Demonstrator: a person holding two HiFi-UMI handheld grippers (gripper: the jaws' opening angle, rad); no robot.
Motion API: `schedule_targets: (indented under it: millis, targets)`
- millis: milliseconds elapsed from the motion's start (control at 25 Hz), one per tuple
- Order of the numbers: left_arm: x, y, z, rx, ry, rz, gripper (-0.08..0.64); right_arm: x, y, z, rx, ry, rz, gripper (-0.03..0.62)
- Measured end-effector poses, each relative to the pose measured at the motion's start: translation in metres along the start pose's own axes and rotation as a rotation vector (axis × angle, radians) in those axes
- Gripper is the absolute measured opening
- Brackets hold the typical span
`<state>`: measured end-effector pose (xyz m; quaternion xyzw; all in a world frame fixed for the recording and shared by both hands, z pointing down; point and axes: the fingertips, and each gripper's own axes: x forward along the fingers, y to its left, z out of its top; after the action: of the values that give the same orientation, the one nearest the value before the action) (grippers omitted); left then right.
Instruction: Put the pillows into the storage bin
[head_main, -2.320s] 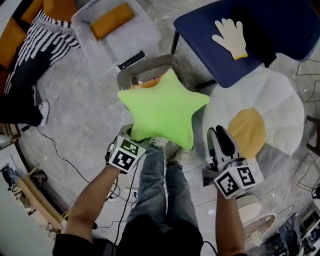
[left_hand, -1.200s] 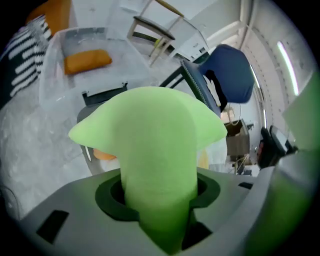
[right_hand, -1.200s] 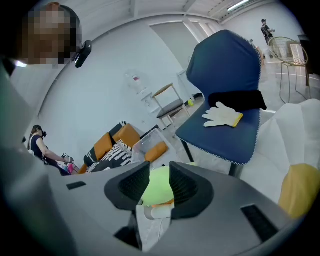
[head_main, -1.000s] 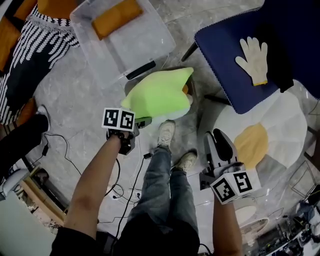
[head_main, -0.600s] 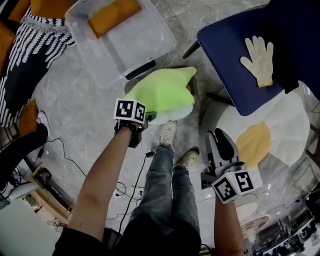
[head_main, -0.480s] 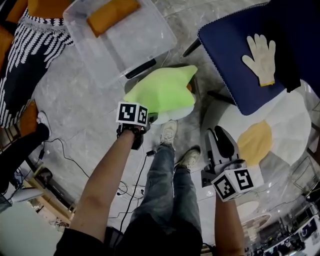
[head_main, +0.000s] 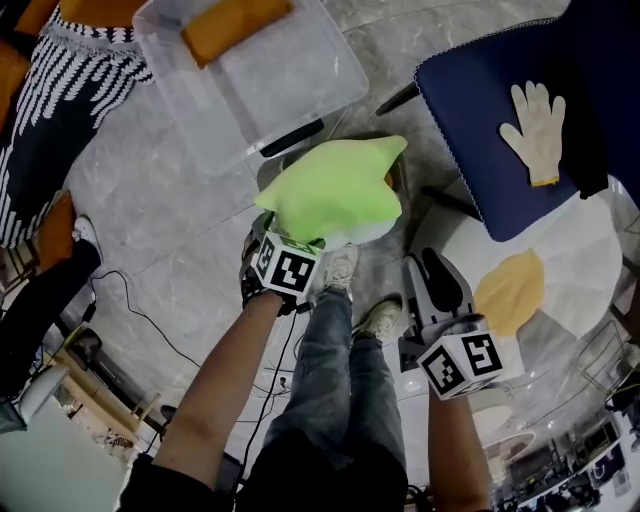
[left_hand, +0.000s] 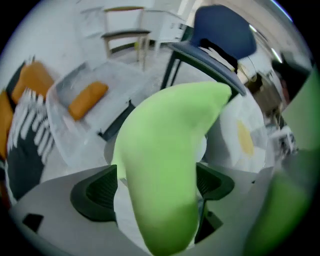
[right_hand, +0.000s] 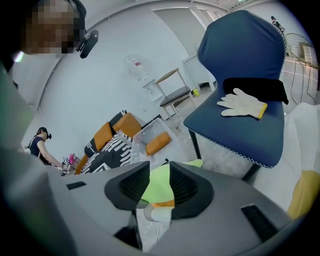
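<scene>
A lime-green star pillow (head_main: 330, 192) lies on a small stool just in front of the clear storage bin (head_main: 300, 95), which holds an orange pillow (head_main: 235, 18). My left gripper (head_main: 283, 262) is at the star pillow's near edge. In the left gripper view one arm of the star pillow (left_hand: 165, 165) runs between the jaws of my left gripper (left_hand: 155, 186). Those jaws are opening, and a gap shows beside the left pad (left_hand: 95, 192). My right gripper (head_main: 437, 290) hangs by my right leg. Its jaws (right_hand: 160, 185) stand slightly apart with nothing between them.
A blue chair (head_main: 480, 150) carries a white glove (head_main: 535, 115) and a black cloth. A white round cushion with a yellow centre (head_main: 515, 285) lies at the right. Striped and orange cushions (head_main: 60, 110) sit at the far left. Cables (head_main: 125, 305) cross the floor near my shoes (head_main: 345, 265).
The left gripper carried the star pillow forward and down onto the stool by the bin. It has now drawn back towards me and its jaws have widened. The right gripper has stayed put.
</scene>
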<state>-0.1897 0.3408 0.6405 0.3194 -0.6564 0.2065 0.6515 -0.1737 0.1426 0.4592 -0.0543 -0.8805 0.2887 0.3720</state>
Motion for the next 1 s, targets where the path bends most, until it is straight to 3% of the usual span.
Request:
schedule_targets:
  millis: [80, 160, 320, 560, 680, 840, 1000]
  targets:
    - [-0.003, 0.0, 0.004, 0.265, -0.02, 0.119, 0.48, 0.003, 0.002, 0.0, -0.004, 0.006, 0.006, 0.14]
    - [0.001, 0.004, 0.009, 0.391, -0.031, 0.183, 0.48, 0.005, 0.005, 0.0, -0.008, 0.01, 0.011, 0.14]
    - [0.004, 0.022, 0.022, 0.379, -0.051, 0.203, 0.474, 0.006, 0.005, 0.0, -0.007, 0.014, 0.01, 0.14]
    - [0.011, 0.025, 0.034, 0.438, -0.041, 0.169, 0.415, 0.001, -0.004, -0.005, 0.011, 0.017, -0.01, 0.14]
    - [0.028, 0.032, 0.035, 0.447, 0.013, 0.147, 0.397, -0.002, -0.01, -0.008, 0.025, 0.012, -0.022, 0.14]
    - [0.062, 0.043, 0.021, 0.446, 0.152, 0.13, 0.391, -0.011, -0.019, -0.016, 0.048, 0.012, -0.06, 0.14]
    - [0.068, 0.053, 0.016, 0.391, 0.147, 0.14, 0.402, -0.018, -0.031, -0.021, 0.057, 0.006, -0.079, 0.14]
